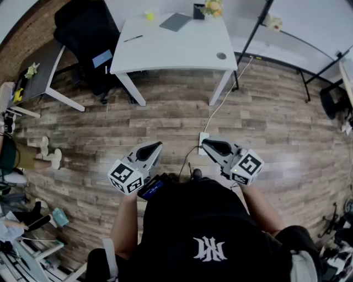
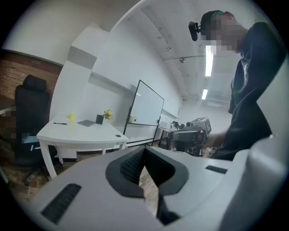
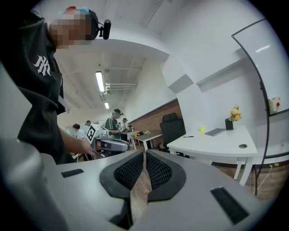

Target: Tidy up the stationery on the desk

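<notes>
The white desk (image 1: 182,49) stands far ahead across the wood floor. On it lie a black pen (image 1: 133,38), a small yellow item (image 1: 149,15) and a grey notebook (image 1: 175,22). A black holder (image 1: 198,11) stands beside yellow flowers (image 1: 212,6). My left gripper (image 1: 154,147) and right gripper (image 1: 208,144) hang at waist height, well short of the desk, both shut on nothing. In the left gripper view its tips (image 2: 144,148) meet, with the desk (image 2: 81,133) beyond at the left. The right gripper (image 3: 144,152) points with the desk (image 3: 216,144) to its right.
A black office chair (image 1: 83,33) stands left of the desk, and a grey side table (image 1: 38,71) further left. A whiteboard stand (image 1: 259,27) is at the right. A power strip with a cable (image 1: 203,137) lies on the floor between me and the desk. People sit at the left.
</notes>
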The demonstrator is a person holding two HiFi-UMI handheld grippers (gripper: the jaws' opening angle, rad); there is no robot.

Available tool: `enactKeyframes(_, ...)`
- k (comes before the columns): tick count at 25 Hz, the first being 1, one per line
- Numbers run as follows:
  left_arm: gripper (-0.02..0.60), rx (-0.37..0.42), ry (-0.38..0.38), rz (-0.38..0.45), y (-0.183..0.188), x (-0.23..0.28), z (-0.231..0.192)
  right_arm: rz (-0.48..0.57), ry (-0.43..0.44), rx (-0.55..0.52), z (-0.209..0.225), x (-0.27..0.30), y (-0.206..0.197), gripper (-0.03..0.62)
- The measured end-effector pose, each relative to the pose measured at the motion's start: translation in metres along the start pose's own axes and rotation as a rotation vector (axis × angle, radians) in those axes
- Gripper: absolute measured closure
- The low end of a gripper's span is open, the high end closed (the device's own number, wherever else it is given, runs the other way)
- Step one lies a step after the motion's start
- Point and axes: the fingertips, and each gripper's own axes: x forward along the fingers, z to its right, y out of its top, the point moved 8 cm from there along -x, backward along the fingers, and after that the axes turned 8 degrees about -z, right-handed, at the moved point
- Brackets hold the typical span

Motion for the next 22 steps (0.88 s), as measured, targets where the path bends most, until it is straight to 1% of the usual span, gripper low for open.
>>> enactKeyframes(6, 0.581, 0.001, -0.005, -0.011, -0.006, 0.007, -0.001, 0.003, -0.008, -0.001, 0.011, -0.003, -0.001, 0.553)
enactKeyframes(11, 0.581, -0.009, 0.008, -0.006, -0.006, 0.007, 0.003, 0.070, -0.114, -0.036, 0.017, -0.014, 0.002, 0.553)
enactKeyframes(13, 0.581, -0.013, 0.016, -0.008, -0.006, 0.008, 0.005, 0.071, -0.126, -0.034, 0.021, -0.015, 0.001, 0.553)
enactKeyframes(16, 0.581, -0.020, 0.022, -0.017, -0.005, 0.010, 0.010, 0.069, -0.098, -0.023, 0.023, -0.017, -0.003, 0.553)
enactKeyframes(19, 0.581, -0.006, 0.035, -0.024, -0.003, 0.012, 0.013, 0.081, -0.058, -0.002, 0.025, -0.020, -0.002, 0.553)
enactKeyframes(22, 0.581, 0.007, 0.053, -0.036, 0.000, 0.013, 0.013, 0.098, -0.033, -0.017, 0.027, -0.024, -0.002, 0.553)
